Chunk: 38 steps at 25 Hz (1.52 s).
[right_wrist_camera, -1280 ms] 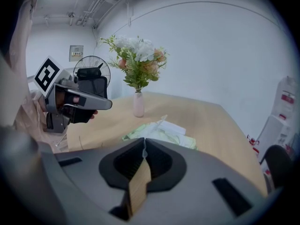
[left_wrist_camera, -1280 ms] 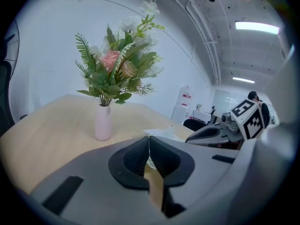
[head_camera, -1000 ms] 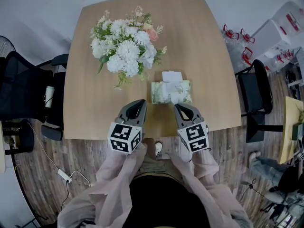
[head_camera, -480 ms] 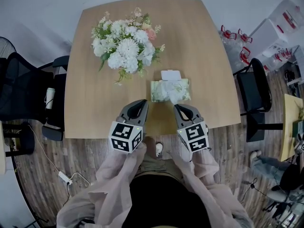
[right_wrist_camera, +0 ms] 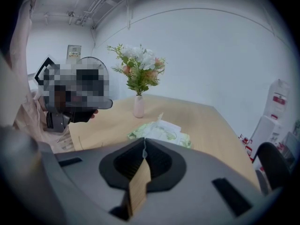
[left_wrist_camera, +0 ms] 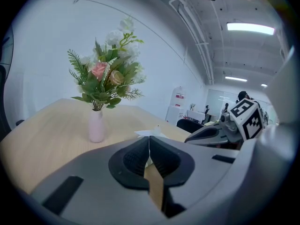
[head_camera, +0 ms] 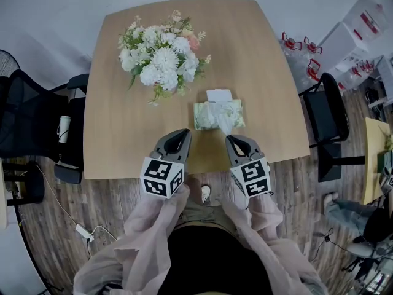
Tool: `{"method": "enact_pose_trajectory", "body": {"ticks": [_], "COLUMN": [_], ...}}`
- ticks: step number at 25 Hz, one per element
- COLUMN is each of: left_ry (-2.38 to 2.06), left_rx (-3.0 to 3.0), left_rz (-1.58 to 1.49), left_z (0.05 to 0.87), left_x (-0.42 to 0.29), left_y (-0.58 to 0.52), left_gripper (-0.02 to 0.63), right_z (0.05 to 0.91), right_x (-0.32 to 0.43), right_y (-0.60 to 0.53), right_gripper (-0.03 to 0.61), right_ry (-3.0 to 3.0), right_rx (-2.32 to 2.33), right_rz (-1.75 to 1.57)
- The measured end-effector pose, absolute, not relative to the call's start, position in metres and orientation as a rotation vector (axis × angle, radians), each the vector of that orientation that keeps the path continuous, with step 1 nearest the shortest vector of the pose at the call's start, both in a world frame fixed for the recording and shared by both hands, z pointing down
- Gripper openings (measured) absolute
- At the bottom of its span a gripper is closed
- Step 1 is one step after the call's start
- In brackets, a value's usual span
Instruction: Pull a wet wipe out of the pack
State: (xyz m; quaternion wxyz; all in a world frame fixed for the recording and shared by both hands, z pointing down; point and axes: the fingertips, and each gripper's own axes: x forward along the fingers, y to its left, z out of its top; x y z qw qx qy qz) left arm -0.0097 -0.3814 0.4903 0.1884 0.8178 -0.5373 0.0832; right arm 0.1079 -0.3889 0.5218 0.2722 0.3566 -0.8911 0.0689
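From the head view we see the pack [head_camera: 209, 117] on the table [head_camera: 123, 134], at five o'clock from the flowers [head_camera: 161, 60], with its lid [head_camera: 219, 95] open. A wet wipe [head_camera: 225, 126] trails toward six o'clock, reaching our right gripper [head_camera: 230, 139]. The left gripper [head_camera: 183, 133] sits at the pack's seven o'clock, apart from it.

In the left gripper view, the jaws are together with nothing between them.

In the right gripper view, the jaws are pressed together, apparently pinching a sliver of the wet wipe.

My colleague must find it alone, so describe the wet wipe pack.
On the wooden table, look between the white bouquet and the near edge. The wet wipe pack lies flat there: soft, leaf-printed green and white, its white lid flipped open.
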Motion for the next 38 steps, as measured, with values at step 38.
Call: {"method": "enact_pose_trajectory", "body": {"ticks": [38], "left_ry": [-1.502], "left_rx": [2.353], "left_rz": [0.221], "left_z": [0.476], "left_x": [0.006], "left_y": [-0.343], "left_gripper": [0.012], "right_z": [0.494], "right_x": [0.14], "right_y": [-0.348], "right_gripper": [0.014], "right_ry": [-2.401], "right_rx": [1.094], "right_rz": [0.182]}}
